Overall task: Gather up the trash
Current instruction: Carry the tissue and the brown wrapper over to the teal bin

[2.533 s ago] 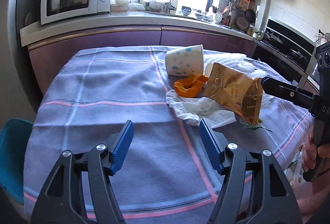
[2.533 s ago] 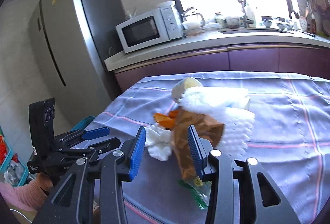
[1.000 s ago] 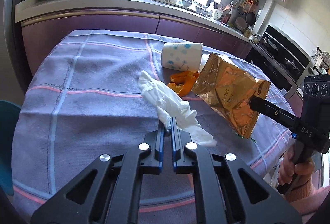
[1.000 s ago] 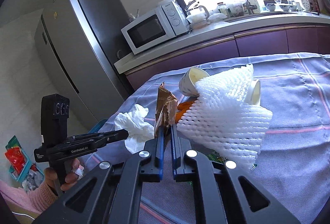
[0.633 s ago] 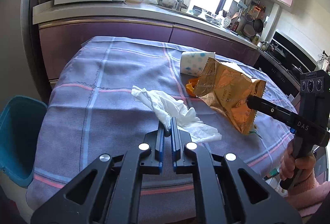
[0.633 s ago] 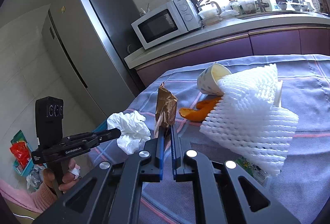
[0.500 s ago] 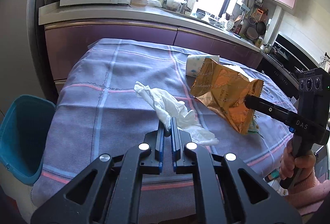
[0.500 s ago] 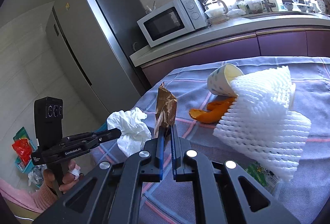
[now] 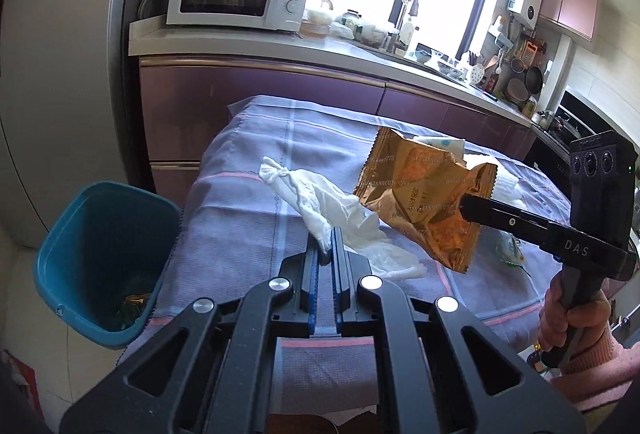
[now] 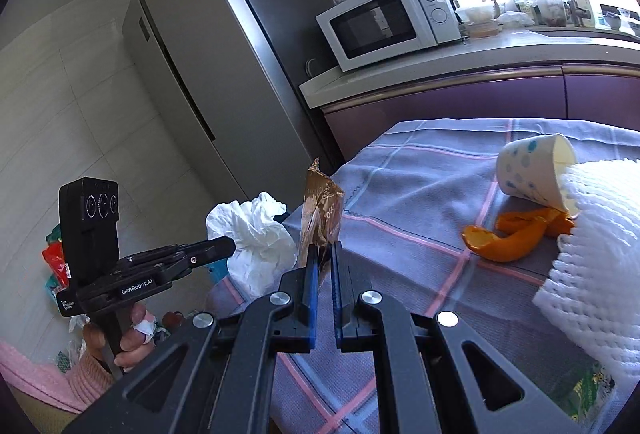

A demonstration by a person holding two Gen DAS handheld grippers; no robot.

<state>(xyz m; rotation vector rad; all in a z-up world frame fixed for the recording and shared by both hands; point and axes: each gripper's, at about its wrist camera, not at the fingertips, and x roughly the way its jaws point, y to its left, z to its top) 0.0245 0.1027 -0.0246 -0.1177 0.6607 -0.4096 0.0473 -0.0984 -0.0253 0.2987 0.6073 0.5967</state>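
My left gripper (image 9: pixel 325 248) is shut on a crumpled white tissue (image 9: pixel 320 202), lifted clear of the table near its left edge. The same tissue (image 10: pixel 256 242) shows in the right wrist view, hanging from the left gripper (image 10: pixel 228 246). My right gripper (image 10: pixel 323 254) is shut on a golden snack wrapper (image 10: pixel 322 214), held upright above the tablecloth. In the left wrist view that wrapper (image 9: pixel 424 194) hangs from the right gripper (image 9: pixel 464 204). A blue bin (image 9: pixel 100 258) stands on the floor left of the table.
On the purple checked tablecloth (image 10: pixel 420 194) lie a dotted paper cup (image 10: pixel 532 170) on its side, orange peel (image 10: pixel 508 238), a white foam net (image 10: pixel 596 262) and a green scrap (image 10: pixel 588 390). A fridge (image 10: pixel 224 46), counter and microwave (image 10: pixel 388 22) stand behind.
Both grippers, each still shut on its piece of trash, have moved left toward the table's edge. The blue bin has come further into the left wrist view.
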